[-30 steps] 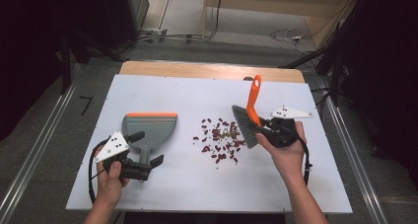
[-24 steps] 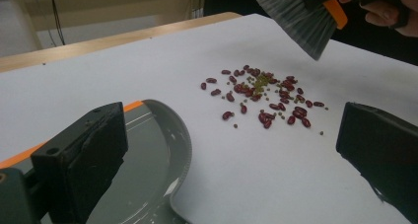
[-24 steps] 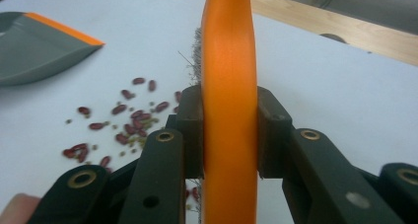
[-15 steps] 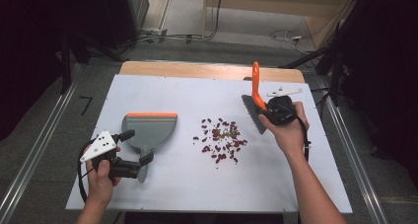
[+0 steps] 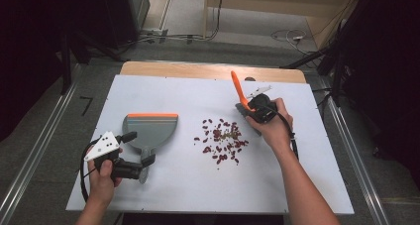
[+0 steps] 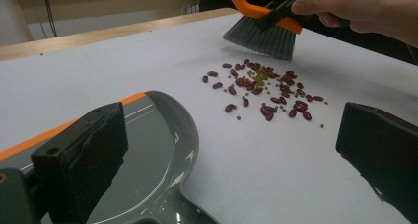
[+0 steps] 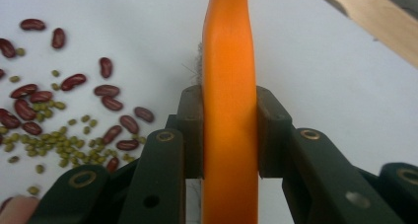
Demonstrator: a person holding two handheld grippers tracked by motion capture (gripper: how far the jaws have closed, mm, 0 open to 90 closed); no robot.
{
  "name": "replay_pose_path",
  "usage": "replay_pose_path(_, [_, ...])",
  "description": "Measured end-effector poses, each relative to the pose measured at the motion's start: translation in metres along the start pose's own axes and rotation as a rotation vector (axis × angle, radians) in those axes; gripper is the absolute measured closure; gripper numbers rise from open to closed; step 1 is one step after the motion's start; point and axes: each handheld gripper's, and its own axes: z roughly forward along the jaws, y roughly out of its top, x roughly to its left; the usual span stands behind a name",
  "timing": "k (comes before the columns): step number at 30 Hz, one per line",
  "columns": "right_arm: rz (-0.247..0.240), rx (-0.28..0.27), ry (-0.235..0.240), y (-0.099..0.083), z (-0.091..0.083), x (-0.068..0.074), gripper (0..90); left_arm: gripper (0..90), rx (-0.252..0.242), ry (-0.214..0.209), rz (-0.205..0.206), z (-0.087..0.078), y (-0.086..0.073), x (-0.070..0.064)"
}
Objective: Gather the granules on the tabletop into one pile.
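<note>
**Brush pinched, dustpan handle partly hidden**

Nearest me, at seven o'clock, my left gripper (image 5: 137, 166) is spread beside the dustpan (image 5: 150, 129), masking its handle. Farther, at one o'clock, my right gripper (image 5: 249, 106) pinches the brush (image 5: 238, 92); beans (image 5: 221, 140) lie between.

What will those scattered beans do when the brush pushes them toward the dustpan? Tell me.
The beans lie loose, small and rounded, so they will probably roll and scatter rather than slide together. The tiny green ones may slip between the brush bristles. On the smooth table, some may overshoot the dustpan.
</note>
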Motion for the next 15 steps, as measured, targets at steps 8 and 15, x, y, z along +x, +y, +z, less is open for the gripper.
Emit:
replay_pose_path(8, [-0.053,0.052,0.061,0.011,0.007,0.026,68.8,0.0,0.001,-0.003,0.004,0.004,0.002,-0.003])
replay_pose_path(15, [-0.095,0.046,0.081,0.001,-0.001,0.041,68.6,0.0,-0.004,0.002,-0.007,0.001,0.002,-0.001])
